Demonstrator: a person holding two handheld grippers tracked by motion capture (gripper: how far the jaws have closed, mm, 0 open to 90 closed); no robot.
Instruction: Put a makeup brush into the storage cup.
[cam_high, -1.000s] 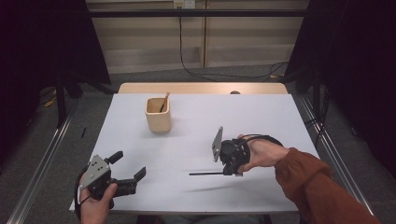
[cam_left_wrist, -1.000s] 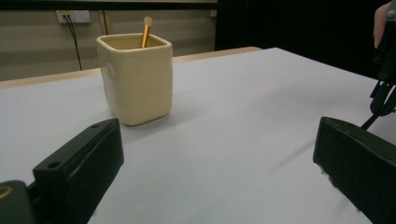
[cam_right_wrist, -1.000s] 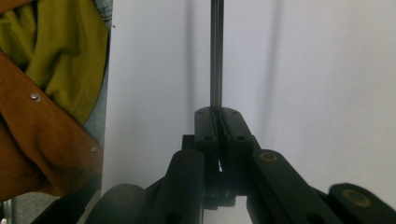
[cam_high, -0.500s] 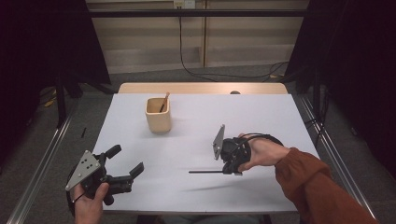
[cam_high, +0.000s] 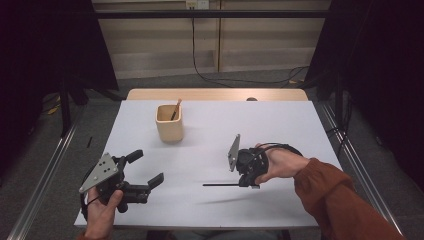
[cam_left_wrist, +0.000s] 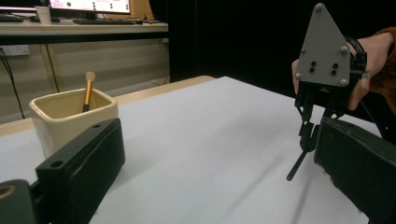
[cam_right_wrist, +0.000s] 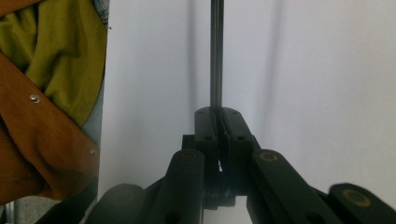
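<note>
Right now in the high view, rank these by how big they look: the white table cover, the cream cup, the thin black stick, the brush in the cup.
1. White table cover, by far.
2. Cream cup.
3. Thin black stick: about as long as the cup is tall, but much slimmer.
4. Brush, which is partly hidden inside the cup.

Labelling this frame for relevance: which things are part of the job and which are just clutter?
In the job:
- thin black stick, clamped in the right gripper
- beige cup with a brush standing in it
- left gripper, open, holding nothing

Lying about:
- white table
- cables on the floor behind
- keyboard on the far desk
</note>
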